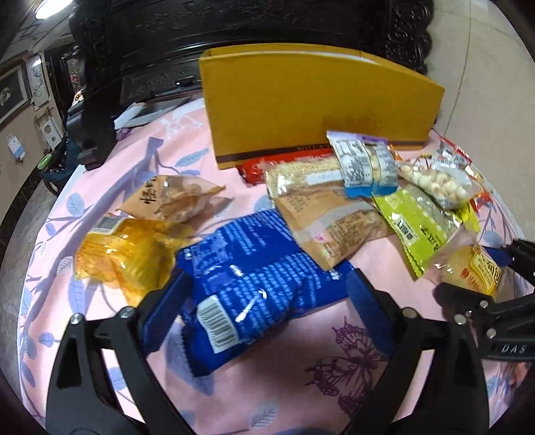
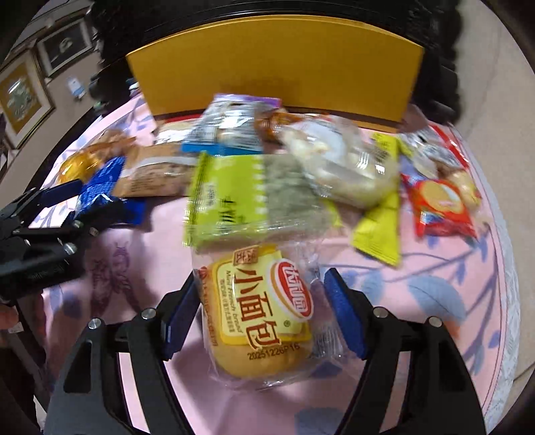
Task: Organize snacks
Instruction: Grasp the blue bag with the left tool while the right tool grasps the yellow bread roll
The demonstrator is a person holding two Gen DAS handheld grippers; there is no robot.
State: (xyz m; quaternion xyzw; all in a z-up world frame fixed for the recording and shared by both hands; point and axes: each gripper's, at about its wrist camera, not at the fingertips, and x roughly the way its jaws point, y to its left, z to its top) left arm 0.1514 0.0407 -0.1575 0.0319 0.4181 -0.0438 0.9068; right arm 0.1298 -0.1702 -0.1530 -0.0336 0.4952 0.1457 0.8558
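The left gripper (image 1: 267, 301) stands wide apart around the blue snack bag (image 1: 254, 277) on the pink desk (image 1: 301, 384). The right gripper (image 2: 264, 314) is apart too, with the small bread pack (image 2: 260, 318) between its fingers, below the yellow box (image 2: 274, 63).

Setting: a home interior is indicated | framed pictures (image 2: 20, 100) are hung on a beige wall | a floral pink tablecloth (image 1: 110, 187) is spread beneath dark carved wooden furniture (image 1: 234, 30) | packaged snacks (image 1: 334, 187) are scattered
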